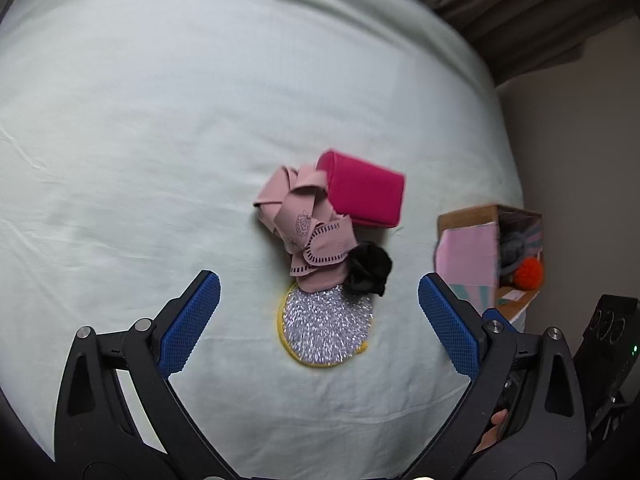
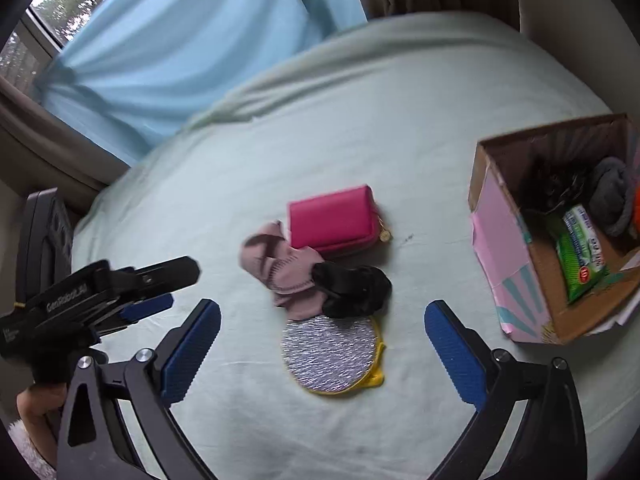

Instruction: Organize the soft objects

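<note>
On the pale green bed sheet point(image 1: 140, 140) lies a small pile: a magenta zip pouch point(image 1: 366, 194) point(image 2: 334, 220), a crumpled dusty-pink cloth point(image 1: 308, 228) point(image 2: 280, 272), a black scrunchie point(image 1: 368, 268) point(image 2: 354, 288) and a round silver scrubber pad with a yellow rim point(image 1: 326, 328) point(image 2: 330, 354). My left gripper point(image 1: 318, 284) is open and empty, just short of the pad. My right gripper point(image 2: 322, 312) is open and empty above the pad. The left gripper also shows in the right wrist view point(image 2: 148, 288), left of the pile.
An open cardboard box point(image 2: 504, 240) point(image 1: 468, 216) stands to the right near the bed's edge. It holds a green wipes pack point(image 2: 582, 252), a grey cloth point(image 2: 610, 192) and an orange pom-pom point(image 1: 528, 274). A blue curtain point(image 2: 180, 40) hangs beyond the bed.
</note>
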Tool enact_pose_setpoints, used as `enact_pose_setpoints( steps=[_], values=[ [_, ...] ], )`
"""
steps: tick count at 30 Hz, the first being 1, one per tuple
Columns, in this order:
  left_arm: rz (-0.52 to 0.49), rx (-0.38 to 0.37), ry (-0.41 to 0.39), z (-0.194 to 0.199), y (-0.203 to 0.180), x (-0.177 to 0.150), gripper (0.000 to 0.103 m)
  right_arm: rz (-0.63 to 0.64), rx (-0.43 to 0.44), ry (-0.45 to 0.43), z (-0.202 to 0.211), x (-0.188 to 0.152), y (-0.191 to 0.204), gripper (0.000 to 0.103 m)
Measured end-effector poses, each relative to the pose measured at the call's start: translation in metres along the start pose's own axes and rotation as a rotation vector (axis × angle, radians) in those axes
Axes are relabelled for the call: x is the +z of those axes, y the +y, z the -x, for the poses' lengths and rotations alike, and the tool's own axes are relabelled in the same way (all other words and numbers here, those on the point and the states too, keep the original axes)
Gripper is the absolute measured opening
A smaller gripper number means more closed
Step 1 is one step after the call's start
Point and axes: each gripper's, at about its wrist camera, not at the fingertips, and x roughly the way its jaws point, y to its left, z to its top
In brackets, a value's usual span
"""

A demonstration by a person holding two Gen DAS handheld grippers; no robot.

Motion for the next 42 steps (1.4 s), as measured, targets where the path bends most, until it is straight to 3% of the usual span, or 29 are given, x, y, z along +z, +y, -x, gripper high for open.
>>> enact_pose_setpoints(
  steps=[15,20,23,24,25,28,34,42],
  values=[
    [0.093,-0.068,0.093,-0.113,0.019,0.027,0.099,-0.046,0.017,0.099,-0.095,0.006,-0.034,0.101],
    [0.008,-0.025,0.086,-0.123,0.006,0.027,0.097,-0.047,0.029,0.124,-0.109,0.008,-0.038,0.099],
    [-0.049,0.048,0.087,-0.128,-0.003,0.028,0.079,-0.042,0.039,0.139,-0.115,0.008,-0.039,0.089],
    [-0.068,0.068,0.089,-0.13,-0.006,0.029,0.078,-0.038,0.04,0.145,-0.117,0.008,-0.039,0.085],
    [-0.085,0.081,0.086,-0.13,-0.009,0.028,0.072,-0.033,0.042,0.153,-0.119,0.008,-0.038,0.077],
    [-0.136,0.166,0.081,-0.134,-0.015,0.026,0.039,-0.014,0.036,0.164,-0.123,0.009,-0.036,0.064],
    [-0.096,0.128,0.078,-0.127,-0.007,0.027,0.028,0.019,0.011,0.159,-0.12,0.008,-0.032,0.034],
    [-0.125,0.122,0.027,-0.092,-0.014,0.017,0.026,0.012,0.002,0.117,-0.099,0.009,-0.03,0.031]
  ],
)
